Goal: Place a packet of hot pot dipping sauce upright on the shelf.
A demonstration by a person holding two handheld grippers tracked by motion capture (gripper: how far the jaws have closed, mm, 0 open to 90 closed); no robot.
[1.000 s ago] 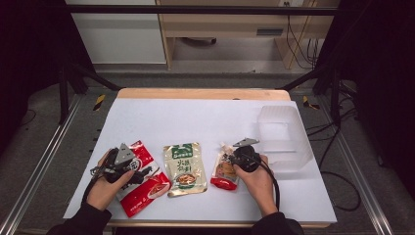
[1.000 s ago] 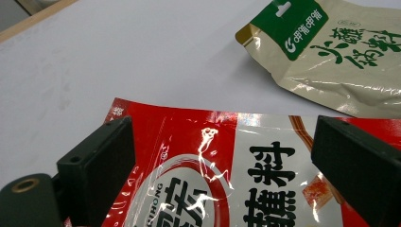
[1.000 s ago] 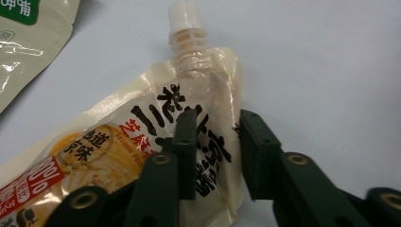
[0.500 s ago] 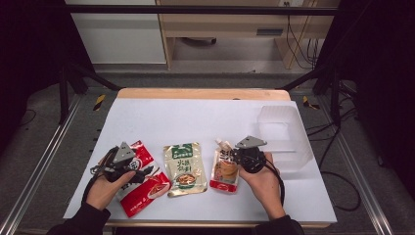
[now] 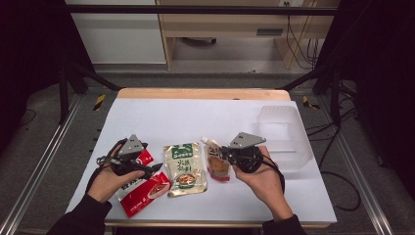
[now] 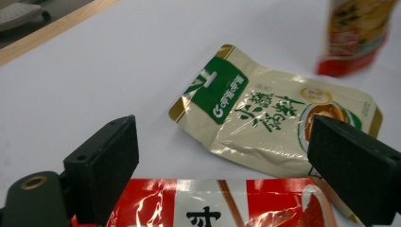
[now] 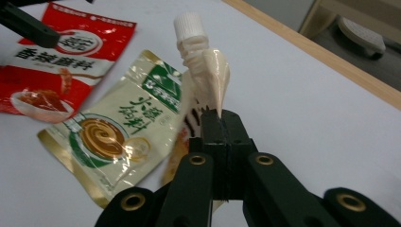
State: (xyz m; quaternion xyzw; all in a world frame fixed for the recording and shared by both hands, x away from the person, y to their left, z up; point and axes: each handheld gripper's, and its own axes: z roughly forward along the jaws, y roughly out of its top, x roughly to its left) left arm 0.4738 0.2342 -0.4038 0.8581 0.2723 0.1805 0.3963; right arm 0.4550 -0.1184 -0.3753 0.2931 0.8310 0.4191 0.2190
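Black jaws of my right gripper (image 7: 220, 124) are clenched on the edge of the spouted pouch (image 7: 203, 71), just below its white cap, and the pouch hangs from them above the white table (image 5: 195, 117). So the pick looks done to me; the carry is left, most likely to the clear plastic bin (image 5: 286, 137) at the table's far right. My left gripper (image 6: 222, 170) stands released, jaws wide apart over the red packet (image 6: 227, 208), not pressing it. Beyond it lies the cream-and-green packet (image 6: 265, 123), untouched. I judge both packets are yet to be handled.
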